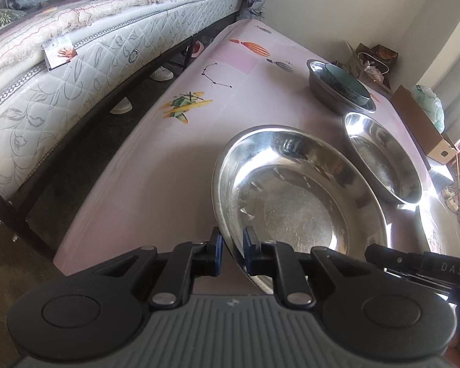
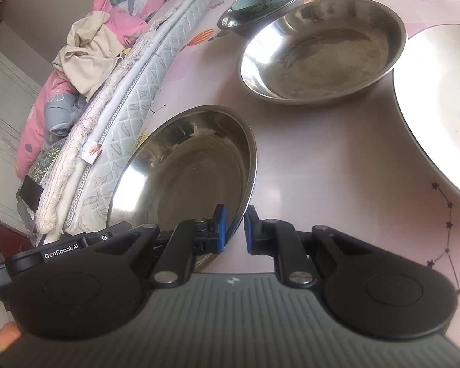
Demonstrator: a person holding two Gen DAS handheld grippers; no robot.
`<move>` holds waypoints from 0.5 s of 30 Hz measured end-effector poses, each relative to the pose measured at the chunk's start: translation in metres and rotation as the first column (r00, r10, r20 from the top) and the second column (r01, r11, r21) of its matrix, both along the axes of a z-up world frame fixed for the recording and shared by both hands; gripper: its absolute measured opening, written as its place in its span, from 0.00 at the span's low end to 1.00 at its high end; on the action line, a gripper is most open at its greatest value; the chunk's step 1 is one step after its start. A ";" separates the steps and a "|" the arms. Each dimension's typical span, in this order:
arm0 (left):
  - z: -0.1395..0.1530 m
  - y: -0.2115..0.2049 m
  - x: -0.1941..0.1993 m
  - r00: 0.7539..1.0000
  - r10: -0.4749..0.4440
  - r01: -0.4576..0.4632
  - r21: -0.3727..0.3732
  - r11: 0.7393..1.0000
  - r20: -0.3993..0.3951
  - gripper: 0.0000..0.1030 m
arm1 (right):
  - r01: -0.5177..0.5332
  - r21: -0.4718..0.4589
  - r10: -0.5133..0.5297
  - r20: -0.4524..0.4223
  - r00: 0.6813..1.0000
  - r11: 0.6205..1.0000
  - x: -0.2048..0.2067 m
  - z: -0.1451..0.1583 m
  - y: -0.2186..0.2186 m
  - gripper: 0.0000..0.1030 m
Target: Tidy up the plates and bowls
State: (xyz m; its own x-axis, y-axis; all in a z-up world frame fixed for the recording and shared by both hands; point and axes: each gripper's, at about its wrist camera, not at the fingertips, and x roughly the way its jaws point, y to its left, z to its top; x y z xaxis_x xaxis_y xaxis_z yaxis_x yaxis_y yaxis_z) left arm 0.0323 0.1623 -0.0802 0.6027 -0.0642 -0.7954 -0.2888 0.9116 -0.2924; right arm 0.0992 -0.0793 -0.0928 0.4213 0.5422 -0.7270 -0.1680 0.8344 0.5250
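Observation:
A wide shallow steel plate (image 1: 291, 202) hangs over the pink table, gripped at two spots on its near rim. My left gripper (image 1: 232, 239) is shut on the rim at the plate's near left. My right gripper (image 2: 236, 217) is shut on the rim of the same steel plate (image 2: 184, 178) at its near right. Beyond it a second steel bowl (image 2: 322, 52) rests on the table. Farther back a smaller steel bowl (image 2: 230, 21) holds a teal bowl (image 2: 260, 3). A white plate (image 2: 438, 98) with dark blue marks lies to the right.
The pink patterned tablecloth (image 1: 174, 153) runs along a bed with a quilted mattress (image 1: 76, 70) and piled clothes (image 2: 86, 52). Shoes (image 1: 161, 73) sit under the bed. A cardboard box (image 1: 423, 122) and bags stand past the table's far right edge.

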 end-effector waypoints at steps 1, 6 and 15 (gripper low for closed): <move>-0.001 -0.001 -0.003 1.000 -0.006 0.006 -0.005 1.000 -0.003 0.15 | -0.001 -0.002 0.001 -0.005 1.000 1.000 -0.003 0.000 -0.002 0.12; -0.002 -0.005 -0.013 1.000 -0.017 0.017 -0.015 1.000 0.001 0.15 | -0.003 -0.004 0.003 -0.018 1.000 1.000 -0.017 0.000 -0.009 0.13; 0.005 -0.004 -0.013 1.000 0.005 -0.005 0.017 1.000 0.028 0.20 | 0.025 -0.017 -0.024 0.009 1.000 1.000 -0.018 0.006 -0.018 0.14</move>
State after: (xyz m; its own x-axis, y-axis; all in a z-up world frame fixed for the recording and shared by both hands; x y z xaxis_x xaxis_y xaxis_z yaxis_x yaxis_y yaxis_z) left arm 0.0192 0.1581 -0.0756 0.6247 -0.0478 -0.7794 -0.2854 0.9151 -0.2849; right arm 0.0812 -0.0974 -0.0866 0.4407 0.5195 -0.7320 -0.1519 0.8469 0.5096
